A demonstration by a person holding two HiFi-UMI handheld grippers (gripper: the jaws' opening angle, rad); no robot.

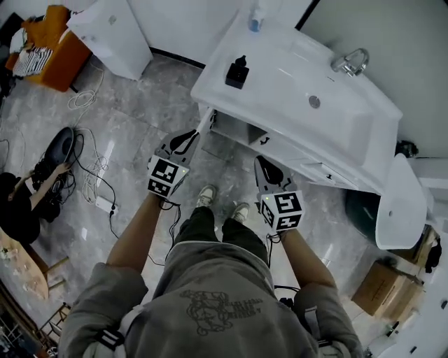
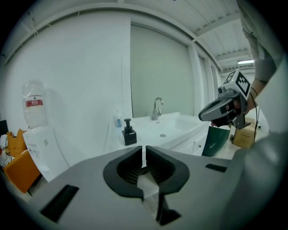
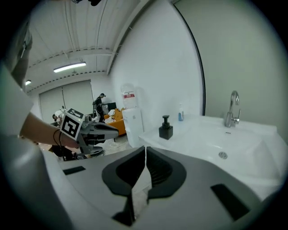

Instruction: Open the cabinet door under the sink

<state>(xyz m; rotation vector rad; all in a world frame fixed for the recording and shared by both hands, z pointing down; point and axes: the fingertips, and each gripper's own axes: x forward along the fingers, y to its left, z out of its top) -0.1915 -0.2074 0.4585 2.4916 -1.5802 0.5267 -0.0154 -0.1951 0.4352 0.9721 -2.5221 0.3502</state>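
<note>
The white sink vanity fills the upper right of the head view. Its cabinet front shows as a narrow strip under the counter edge, with a small black handle. In the left gripper view the cabinet doors appear low under the basin. My left gripper is shut and empty, its tip just left of the cabinet's near corner. Held a little in front of the cabinet front, my right gripper is also shut and empty. Neither touches the cabinet.
A black soap dispenser, a blue bottle and a faucet stand on the counter. A green bin and cardboard box sit to the right. A white appliance, floor cables and a seated person lie left.
</note>
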